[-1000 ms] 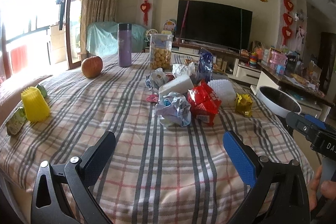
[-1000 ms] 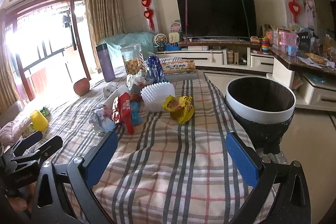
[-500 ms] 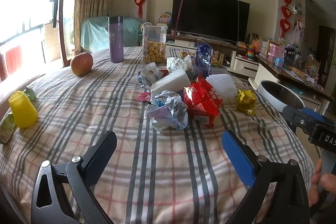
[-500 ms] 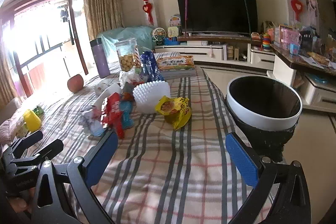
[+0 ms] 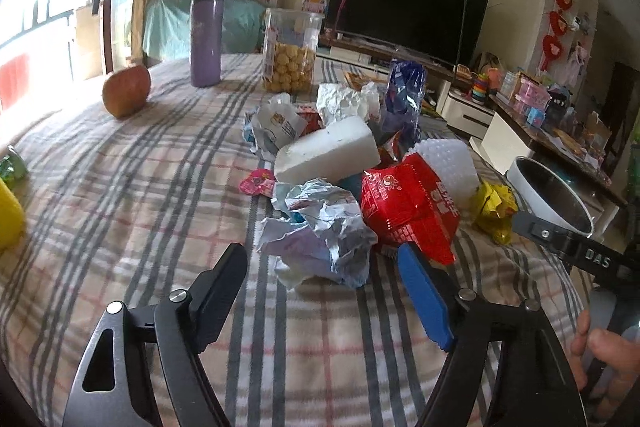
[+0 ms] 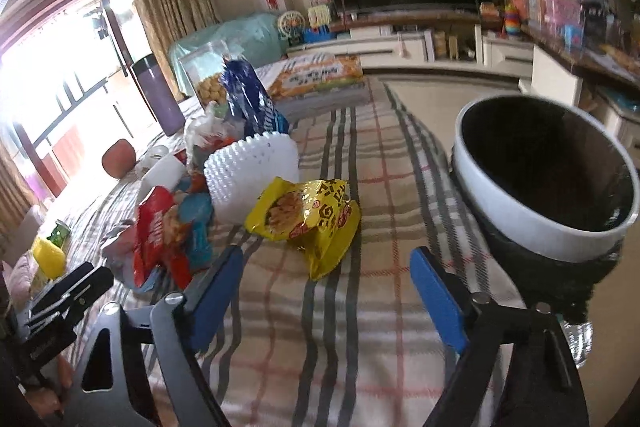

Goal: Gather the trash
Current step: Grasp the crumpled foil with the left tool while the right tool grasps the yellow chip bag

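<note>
Hovering low over the plaid tablecloth [image 5: 120,211], the left gripper [image 5: 320,267] has its jaws spread wide w/ nothing between them, pointed at a crumpled paper wad [image 5: 320,227] just ahead. Behind that sits a red snack bag [image 5: 408,207] touching a white foam block [image 5: 328,155] (whole pile is bunched mid-table). Right gripper [image 6: 326,271] is also wide open and empty, aimed at a yellow wrapper [image 6: 308,219] lying near its tips. White-rimmed trash bin [image 6: 532,223] stands just off the table edge, to the right of the wrapper. An apple [image 5: 126,90] and a purple flask [image 5: 206,37] sit well apart from the trash.
</note>
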Demonstrator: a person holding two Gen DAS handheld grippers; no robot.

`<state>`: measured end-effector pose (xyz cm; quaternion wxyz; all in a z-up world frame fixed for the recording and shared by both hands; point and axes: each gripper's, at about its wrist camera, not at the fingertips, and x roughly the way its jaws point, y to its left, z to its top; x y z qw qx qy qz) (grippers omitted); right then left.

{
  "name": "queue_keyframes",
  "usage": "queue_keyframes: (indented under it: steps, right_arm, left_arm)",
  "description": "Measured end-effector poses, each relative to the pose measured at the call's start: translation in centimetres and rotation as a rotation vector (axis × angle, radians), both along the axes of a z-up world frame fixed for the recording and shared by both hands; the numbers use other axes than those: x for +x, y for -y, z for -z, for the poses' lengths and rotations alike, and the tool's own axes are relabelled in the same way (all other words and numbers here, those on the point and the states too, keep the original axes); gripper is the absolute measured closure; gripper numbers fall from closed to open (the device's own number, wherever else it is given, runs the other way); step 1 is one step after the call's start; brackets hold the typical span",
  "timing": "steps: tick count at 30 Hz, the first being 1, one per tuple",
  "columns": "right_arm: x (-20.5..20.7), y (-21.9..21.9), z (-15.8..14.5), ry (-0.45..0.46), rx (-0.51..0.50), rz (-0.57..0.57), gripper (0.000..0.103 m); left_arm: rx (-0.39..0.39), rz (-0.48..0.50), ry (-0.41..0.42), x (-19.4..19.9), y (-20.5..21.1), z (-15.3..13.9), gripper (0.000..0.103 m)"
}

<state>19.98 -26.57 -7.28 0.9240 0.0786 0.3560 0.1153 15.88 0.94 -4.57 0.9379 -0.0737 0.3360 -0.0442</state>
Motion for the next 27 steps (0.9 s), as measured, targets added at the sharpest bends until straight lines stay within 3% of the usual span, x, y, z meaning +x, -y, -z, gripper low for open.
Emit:
queue_keyframes:
  steps: [4, 6, 8, 9, 17, 27]
  right_arm:
    - [1.6, -0.4, 0.6, -0.043, 0.013, -0.017, 0.032]
    - [1.8, -0.7, 0.7, -0.056, 0.019, -0.036, 0.052]
    - [2.0, -0.7, 0.9, -0.068, 0.012, -0.044, 0.087]
    - [1.9, -0.7, 0.9, -0.072, 0.014, -0.046, 0.092]
    - [0.0, 0.0, 0.2, -0.042, 0.021, -0.067, 0.099]
    - [-2.3, 2.3, -0.9, -0.021, 0.03, -0.051, 0.099]
  left_arm:
    - [-0.017, 0.026, -0.035, 1.6, 0.2, 0.7, 0.047]
    - [-0.028, 0.041, -0.056, 2.1, 0.2, 1.0, 0.062]
    - [-0.043, 0.052, -0.069, 2.5, 0.1, 1.3, 0.082]
    - [-0.051, 0.057, -0.07, 2.7, 0.0, 1.4, 0.084]
    - [-0.074, 0.073, -0.03, -0.6, -0.3, 0.6, 0.089]
    - [-0.074, 0.21, 0.009, -4.0, 2.9, -1.1, 0.09]
